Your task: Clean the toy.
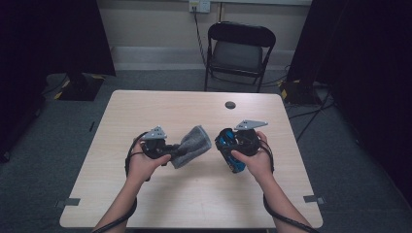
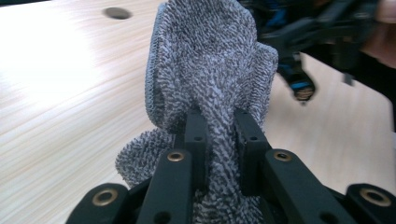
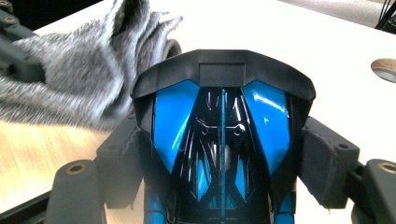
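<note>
A person holds both tools above the middle of a pale wooden counter point(image 1: 145, 204). The left tool point(image 2: 219, 135) is clamped on a bunched grey cloth point(image 2: 210, 60), lifted off the wood. The right tool point(image 3: 224, 154) grips a black and blue toy car point(image 3: 222, 135) across its body, just beside the cloth. This looks like wiping the car; next, the cloth must meet its shell. Counter edges lie well apart, with free room all around.

High cam above table point(image 1: 145, 104); both tongs cams close-up, sharing grey cloth point(image 2: 210, 70).
</note>
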A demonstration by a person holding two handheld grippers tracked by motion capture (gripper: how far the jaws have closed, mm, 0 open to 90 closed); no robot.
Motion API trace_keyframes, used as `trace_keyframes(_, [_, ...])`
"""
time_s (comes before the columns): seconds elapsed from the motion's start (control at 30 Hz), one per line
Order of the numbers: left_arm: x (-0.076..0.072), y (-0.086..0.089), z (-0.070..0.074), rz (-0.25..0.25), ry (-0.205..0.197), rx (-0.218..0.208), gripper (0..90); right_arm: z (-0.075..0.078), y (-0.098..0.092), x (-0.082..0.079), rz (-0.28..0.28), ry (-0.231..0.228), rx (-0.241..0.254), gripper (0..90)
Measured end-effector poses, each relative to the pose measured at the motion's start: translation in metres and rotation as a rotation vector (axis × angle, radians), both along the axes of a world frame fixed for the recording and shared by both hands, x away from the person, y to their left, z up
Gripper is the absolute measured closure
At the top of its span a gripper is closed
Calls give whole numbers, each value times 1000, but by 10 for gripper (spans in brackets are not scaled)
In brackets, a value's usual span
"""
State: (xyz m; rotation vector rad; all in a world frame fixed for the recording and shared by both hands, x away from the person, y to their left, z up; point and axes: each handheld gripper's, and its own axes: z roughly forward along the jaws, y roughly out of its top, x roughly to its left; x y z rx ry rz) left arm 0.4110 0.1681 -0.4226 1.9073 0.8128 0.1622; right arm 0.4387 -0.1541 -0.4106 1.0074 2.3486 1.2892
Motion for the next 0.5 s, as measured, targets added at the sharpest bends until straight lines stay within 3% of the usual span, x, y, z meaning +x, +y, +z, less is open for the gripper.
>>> trace_keyframes(0.13, [6,6,-3,97,0,13,785,4,5,-3,23,-9,2,256])
trace_keyframes(0.23, [10,1,-2,134,-13,0,785,6,11,-5,36,-16,6,255])
trace_keyframes(0.33, [12,-10,0,137,-31,-11,783,7,17,-5,41,-24,9,256])
trace_keyframes(0.5, [13,-30,4,101,-55,-28,783,5,25,-6,49,-22,10,256])
